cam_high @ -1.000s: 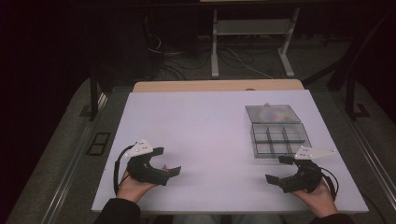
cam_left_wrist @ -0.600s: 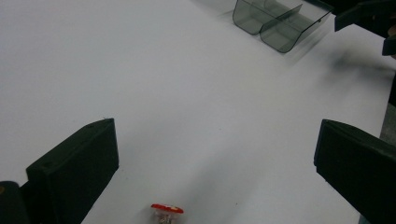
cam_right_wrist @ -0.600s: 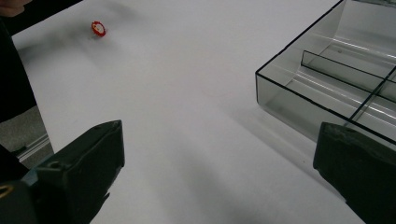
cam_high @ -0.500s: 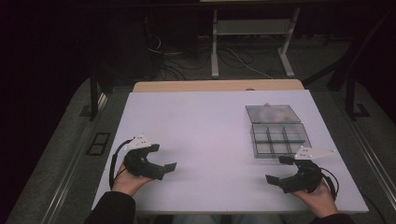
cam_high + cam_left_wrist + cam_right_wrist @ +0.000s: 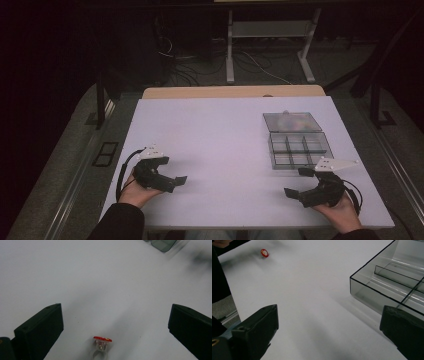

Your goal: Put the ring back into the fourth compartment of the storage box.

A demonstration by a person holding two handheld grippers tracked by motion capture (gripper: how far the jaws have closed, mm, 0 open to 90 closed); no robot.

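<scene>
Approaching a small red-topped ring [image 5: 102,345] at bottom centre of the left gripper view, the left gripper [image 5: 167,181] stands wide open, as does the right gripper [image 5: 300,186]. Probable next move: close on the ring, then carry it to the compartment box [image 5: 299,149] at right.

A small ring [image 5: 102,346] with a clear band and a flat red top lies on the white bench [image 5: 215,135] at its near left, tilted on its side. A smoky transparent compartment box [image 5: 299,149] sits at the far right, its lid [image 5: 292,121] opened flat beyond it, the divided tray showing six compartments.
</scene>
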